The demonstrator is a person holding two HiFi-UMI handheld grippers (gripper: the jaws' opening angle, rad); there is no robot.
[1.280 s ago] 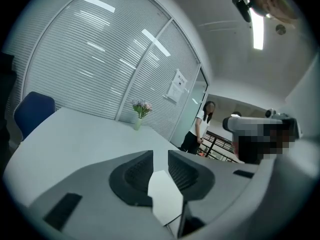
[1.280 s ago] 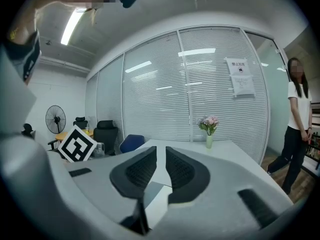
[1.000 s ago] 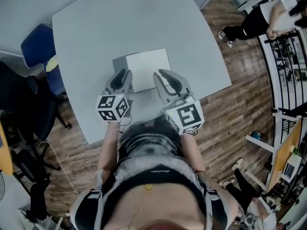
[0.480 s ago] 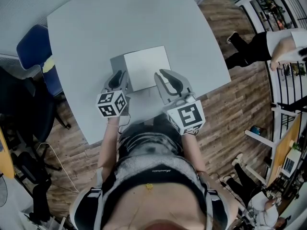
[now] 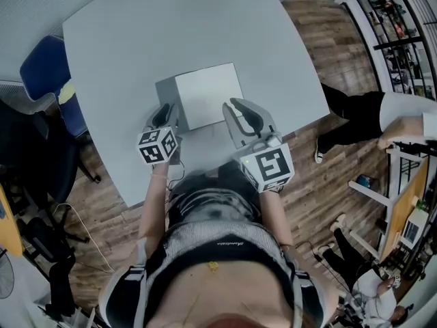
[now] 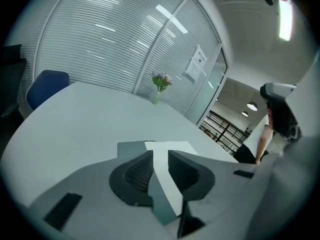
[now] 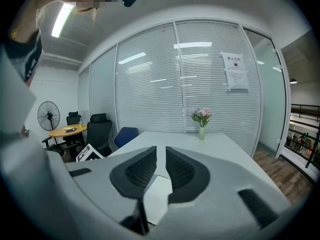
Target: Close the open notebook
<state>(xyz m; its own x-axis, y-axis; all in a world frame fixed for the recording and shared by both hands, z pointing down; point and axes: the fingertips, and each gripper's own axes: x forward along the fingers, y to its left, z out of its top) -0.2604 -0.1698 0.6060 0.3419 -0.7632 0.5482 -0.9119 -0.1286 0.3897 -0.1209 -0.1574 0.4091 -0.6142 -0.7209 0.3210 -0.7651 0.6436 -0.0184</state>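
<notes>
An open notebook (image 5: pixel 208 96) lies on the grey table (image 5: pixel 157 33), showing a white page with its grey cover (image 5: pixel 166 91) spread flat to the left. My left gripper (image 5: pixel 164 109) hovers low at the cover's near edge, jaws a little apart with nothing between them. In the left gripper view the white page (image 6: pixel 170 146) and grey cover (image 6: pixel 131 149) show just beyond the left gripper (image 6: pixel 160 156). My right gripper (image 5: pixel 237 108) sits at the page's near right corner, jaws narrowly apart and empty. The right gripper view shows the right gripper (image 7: pixel 161 156) over the page (image 7: pixel 159 193).
A vase of flowers (image 6: pixel 160 86) stands at the table's far end. A blue chair (image 5: pixel 48 67) is at the table's left, with black office chairs (image 7: pixel 97 129) further off. A person (image 5: pixel 382 115) walks on the wooden floor at the right.
My left gripper has sunk toward the table at the grey cover's near edge. The right gripper stayed put. The person at the right has walked nearer along the floor.
</notes>
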